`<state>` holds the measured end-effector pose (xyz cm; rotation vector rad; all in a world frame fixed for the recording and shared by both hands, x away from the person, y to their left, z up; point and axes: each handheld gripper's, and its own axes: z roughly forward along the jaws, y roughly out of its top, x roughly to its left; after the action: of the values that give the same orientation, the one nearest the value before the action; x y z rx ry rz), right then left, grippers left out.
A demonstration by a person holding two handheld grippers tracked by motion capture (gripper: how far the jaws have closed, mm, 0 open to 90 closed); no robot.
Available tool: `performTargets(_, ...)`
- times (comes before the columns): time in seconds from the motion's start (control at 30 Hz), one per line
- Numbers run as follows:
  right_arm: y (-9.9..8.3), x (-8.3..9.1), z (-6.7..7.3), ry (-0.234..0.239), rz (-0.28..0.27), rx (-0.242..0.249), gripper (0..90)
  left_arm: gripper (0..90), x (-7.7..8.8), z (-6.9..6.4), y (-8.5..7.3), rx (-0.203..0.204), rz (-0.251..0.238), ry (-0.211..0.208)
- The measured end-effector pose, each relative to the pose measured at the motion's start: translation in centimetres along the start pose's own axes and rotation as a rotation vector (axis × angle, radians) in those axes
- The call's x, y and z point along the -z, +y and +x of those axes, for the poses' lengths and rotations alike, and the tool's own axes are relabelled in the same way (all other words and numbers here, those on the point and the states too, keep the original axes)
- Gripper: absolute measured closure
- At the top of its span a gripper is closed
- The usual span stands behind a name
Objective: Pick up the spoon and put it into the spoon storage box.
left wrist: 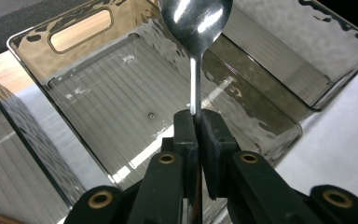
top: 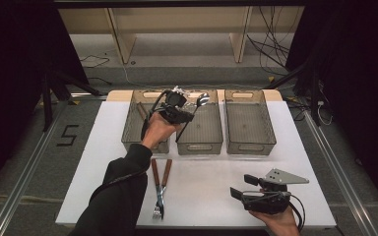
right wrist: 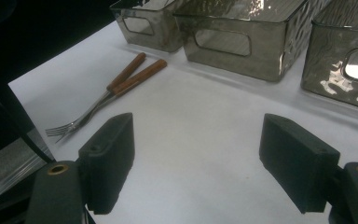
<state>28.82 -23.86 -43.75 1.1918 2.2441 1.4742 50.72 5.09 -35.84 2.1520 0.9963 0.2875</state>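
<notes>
Your left arm (top: 120,191), in a dark sleeve, reaches forward from the table's near edge, and your left hand (top: 156,129) holds the left gripper (top: 191,115) raised toward the far side, its jaws clamped together on a thin metal stem. Your right hand (top: 274,220) rests at the near right corner, its right gripper (top: 241,186) pointing left with jaws spread wide.

You're in a lab-style recording setup: black curtains (top: 10,73) flank the white counter (top: 211,196) (loose cables (top: 270,49) at one o'clock), floor rails (top: 24,182) alongside.
</notes>
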Motion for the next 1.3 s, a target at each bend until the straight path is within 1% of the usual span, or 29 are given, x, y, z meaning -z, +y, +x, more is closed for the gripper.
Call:
performTargets(0.1, 0.0, 0.0, 0.0, 0.002, 0.001, 0.002, 27.3, 85.0, -0.4, 0.1, 0.3, 0.009, -0.006, 0.001)
performTargets(0.17, 0.0, 0.0, 0.0, 0.003, 0.0, 0.004, 27.3, 85.0, -0.6, 0.1, 0.5, 0.007, -0.009, 0.003)
performTargets(0.2, 0.0, 0.0, 0.0, 0.004, 0.0, 0.004, 27.3, 85.0, -0.7, 0.2, 0.7, 0.016, -0.014, 0.0)
performTargets(0.3, 0.0, 0.0, 0.0, 0.005, 0.002, 0.003, 27.3, 85.0, -1.1, 0.4, 0.9, 0.015, -0.016, 0.003)
performTargets(0.43, 0.0, 0.0, 0.0, 0.004, 0.003, 0.001, 27.3, 84.9, -1.8, 0.6, 0.8, 0.021, -0.013, 0.015)
performTargets(0.63, -0.1, -0.1, 0.0, 0.006, 0.004, 0.0, 27.3, 84.9, -2.4, 0.6, 0.7, 0.03, -0.016, 0.019)
performTargets(0.77, -0.1, -0.1, 0.1, 0.008, 0.006, -0.001, 27.3, 84.9, -2.8, 0.6, 0.6, 0.023, -0.002, 0.024)
performTargets(0.83, -0.1, -0.1, 0.1, 0.008, 0.006, -0.001, 27.3, 84.9, -3.0, 0.6, 0.4, 0.032, -0.005, 0.026)
performTargets(0.87, -0.1, -0.1, 0.1, 0.008, 0.006, -0.001, 27.3, 84.8, -3.1, 0.7, 0.3, 0.03, 0.001, 0.025)
performTargets(0.9, -0.1, -0.1, 0.1, 0.008, 0.006, -0.001, 27.3, 84.8, -3.3, 0.7, 0.2, 0.039, 0.001, 0.027)
performTargets(0.97, -0.1, -0.1, 0.1, 0.009, 0.007, -0.001, 27.3, 84.7, -3.6, 0.8, -0.1, 0.043, 0.012, 0.03)
performTargets(1.1, -0.1, -0.1, 0.1, 0.009, 0.005, 0.0, 27.3, 84.6, -4.2, 0.8, -0.5, 0.04, 0.03, 0.03)
performTargets(1.23, -0.1, -0.1, 0.1, 0.009, 0.006, 0.0, 27.3, 84.3, -4.6, 0.6, -0.6, 0.038, 0.047, 0.026)
performTargets(1.3, -0.1, -0.1, 0.1, 0.009, 0.006, 0.0, 27.3, 83.4, -4.7, 0.6, -0.6, 0.043, 0.042, 0.037)
